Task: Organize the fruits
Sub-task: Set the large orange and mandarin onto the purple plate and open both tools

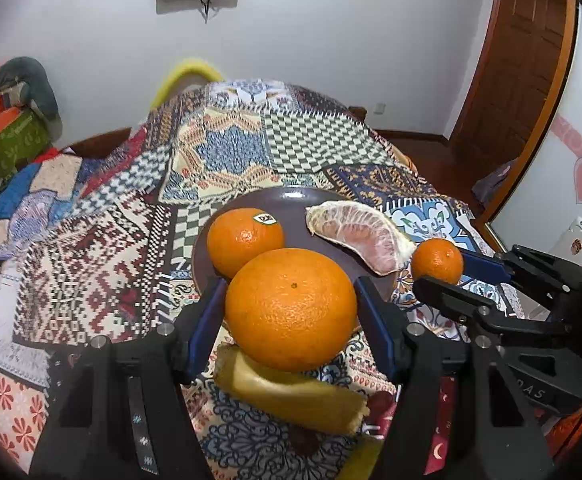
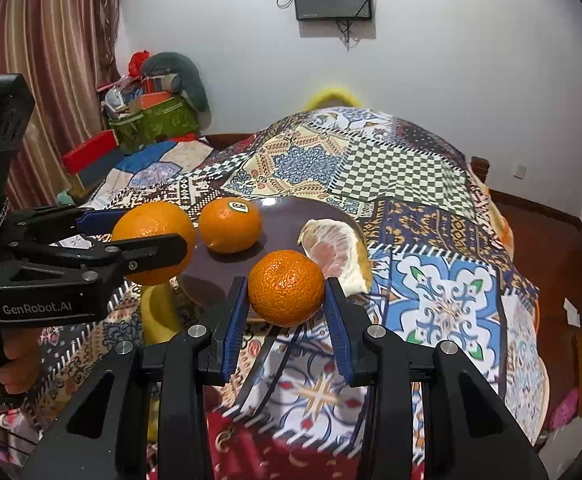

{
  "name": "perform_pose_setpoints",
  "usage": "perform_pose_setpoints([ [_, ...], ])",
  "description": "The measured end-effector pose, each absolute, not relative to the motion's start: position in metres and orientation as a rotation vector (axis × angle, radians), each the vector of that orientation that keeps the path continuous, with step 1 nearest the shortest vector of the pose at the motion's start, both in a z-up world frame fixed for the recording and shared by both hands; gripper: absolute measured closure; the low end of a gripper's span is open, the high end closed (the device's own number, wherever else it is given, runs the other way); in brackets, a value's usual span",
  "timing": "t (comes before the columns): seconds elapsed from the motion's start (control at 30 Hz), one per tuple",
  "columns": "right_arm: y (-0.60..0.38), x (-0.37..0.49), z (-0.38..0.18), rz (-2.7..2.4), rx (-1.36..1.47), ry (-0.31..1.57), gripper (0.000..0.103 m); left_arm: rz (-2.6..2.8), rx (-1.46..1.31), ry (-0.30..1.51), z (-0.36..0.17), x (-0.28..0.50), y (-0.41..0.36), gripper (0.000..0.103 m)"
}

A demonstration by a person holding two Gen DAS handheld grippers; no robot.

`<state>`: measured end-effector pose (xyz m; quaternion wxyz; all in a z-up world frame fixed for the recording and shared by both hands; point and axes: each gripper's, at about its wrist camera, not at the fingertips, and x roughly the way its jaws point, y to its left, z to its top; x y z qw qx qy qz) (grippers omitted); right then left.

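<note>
Large orange [image 1: 291,308] pinched between the blue pads of the left tool [image 1: 291,312], lifted over the near rim of the dark plate [image 1: 287,200]. Small mandarin [image 2: 286,287] clamped in the right tool [image 2: 287,300], its jaws drawn narrow around it, beside the plate's near right edge. On the plate: one stickered orange [image 1: 245,241] at the left and a peeled pomelo segment [image 1: 365,236] at the right, well apart. Plate's near rim hidden behind the held fruit in both views. Yellow peel piece [image 1: 291,396] under the large orange, partly covered, hard to identify; whether it touches the fruit cannot be told. Everything over a patchwork cloth [image 1: 103,236] that hides the counter. Fingers [image 2: 17,364] gripping the left tool's handle, cut off at the frame edge.
</note>
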<state>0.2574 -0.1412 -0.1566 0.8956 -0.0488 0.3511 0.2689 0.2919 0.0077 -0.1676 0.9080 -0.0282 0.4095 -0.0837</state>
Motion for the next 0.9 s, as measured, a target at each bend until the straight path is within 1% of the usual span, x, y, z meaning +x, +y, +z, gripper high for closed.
perform_pose_setpoints([
  [0.17, -0.133, 0.275, -0.169, 0.561, -0.150, 0.770, 0.068, -0.192, -0.103, 0.908, -0.183, 0.313, 0.012, 0.039],
  [0.4, -0.127, 0.293, -0.183, 0.555, -0.200, 0.828, 0.068, -0.177, -0.104, 0.941, -0.196, 0.329, 0.016, 0.038],
  [0.57, -0.124, 0.297, -0.184, 0.565, -0.219, 0.833, 0.068, -0.176, -0.080, 0.937, -0.197, 0.330, 0.011, 0.038],
  [0.7, -0.123, 0.300, -0.184, 0.573, -0.210, 0.840, 0.068, -0.189, -0.092, 0.979, -0.204, 0.335, 0.010, 0.038],
  [0.9, -0.123, 0.299, -0.186, 0.589, -0.190, 0.849, 0.068, -0.195, -0.096, 0.910, -0.187, 0.326, 0.014, 0.038],
])
